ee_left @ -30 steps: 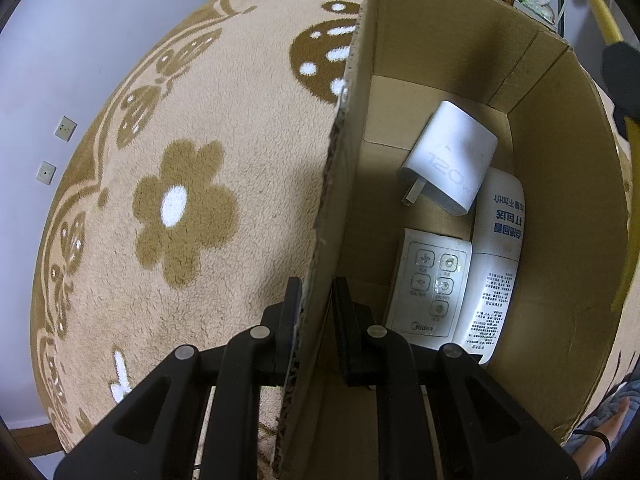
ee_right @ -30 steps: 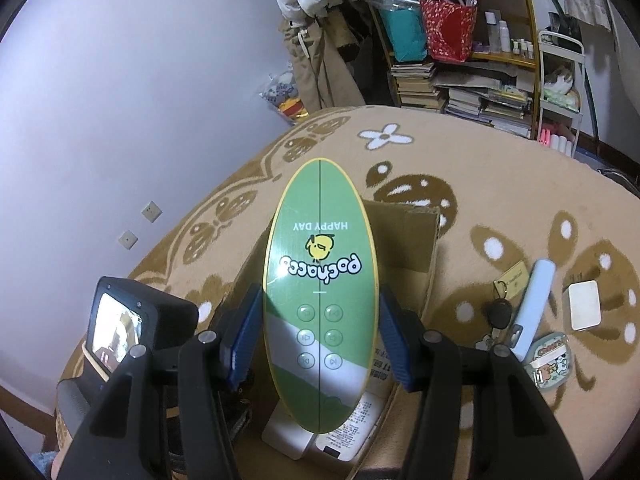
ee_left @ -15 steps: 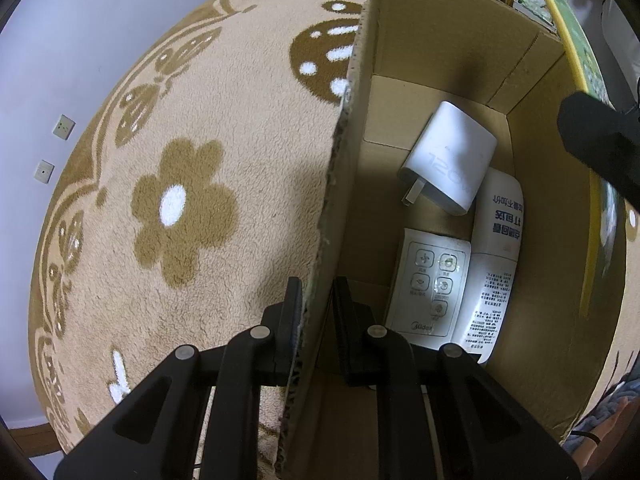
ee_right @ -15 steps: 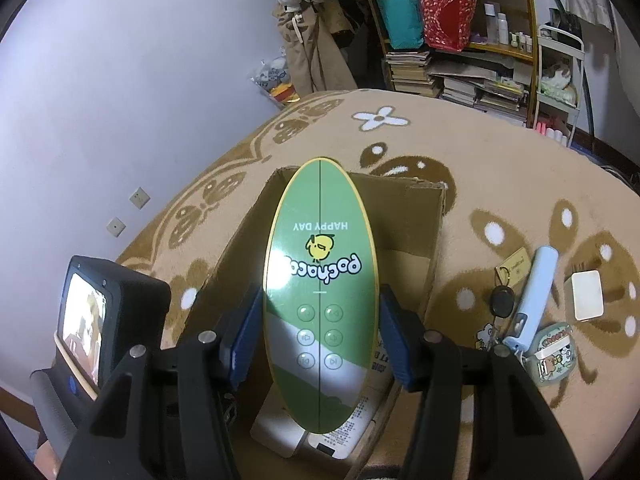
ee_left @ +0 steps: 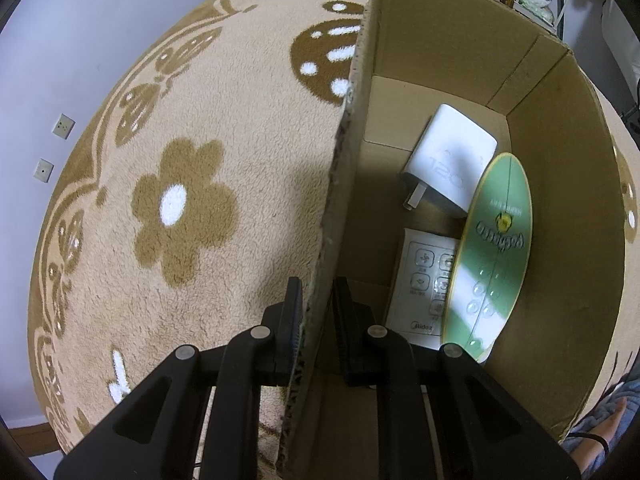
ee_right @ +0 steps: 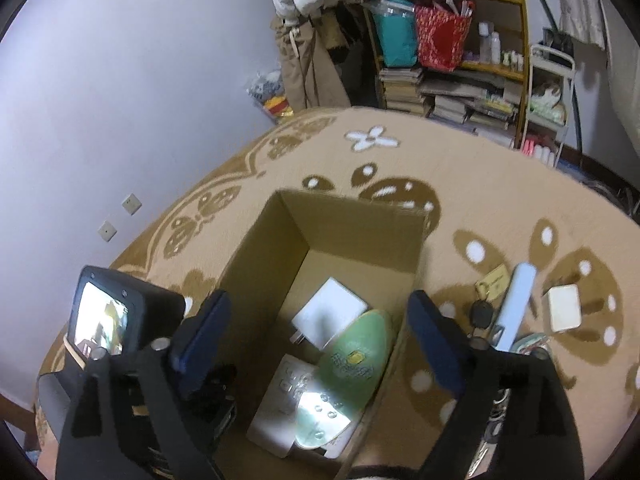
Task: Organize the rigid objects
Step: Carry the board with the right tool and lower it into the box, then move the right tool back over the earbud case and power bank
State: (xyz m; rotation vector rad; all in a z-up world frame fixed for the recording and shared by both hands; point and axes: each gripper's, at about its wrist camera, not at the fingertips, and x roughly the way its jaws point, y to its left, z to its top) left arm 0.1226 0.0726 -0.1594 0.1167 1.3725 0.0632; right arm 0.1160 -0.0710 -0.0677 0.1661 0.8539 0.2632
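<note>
A brown cardboard box (ee_left: 452,40) (ee_right: 352,224) stands open on the patterned rug. My left gripper (ee_left: 316,312) is shut on its near-left wall, one finger outside and one inside. Inside lie a white charger (ee_left: 452,164) (ee_right: 330,312), a white remote (ee_left: 420,280) (ee_right: 280,384) and a green oval board (ee_left: 494,256) (ee_right: 348,372), which rests tilted on top of them. My right gripper (ee_right: 320,336) hovers above the box, its jaws opening wide with nothing between them.
On the rug right of the box lie a key with a tag (ee_right: 482,312), a white tube (ee_right: 516,304), a small white case (ee_right: 564,308) and a round tin (ee_right: 532,344). A cluttered bookshelf (ee_right: 452,60) stands at the back. A person's leg (ee_left: 600,428) shows beside the box.
The green oval board has left my right gripper and dropped into the box onto the remote and charger. The right jaws have spread wide. The left gripper stayed on the box wall.
</note>
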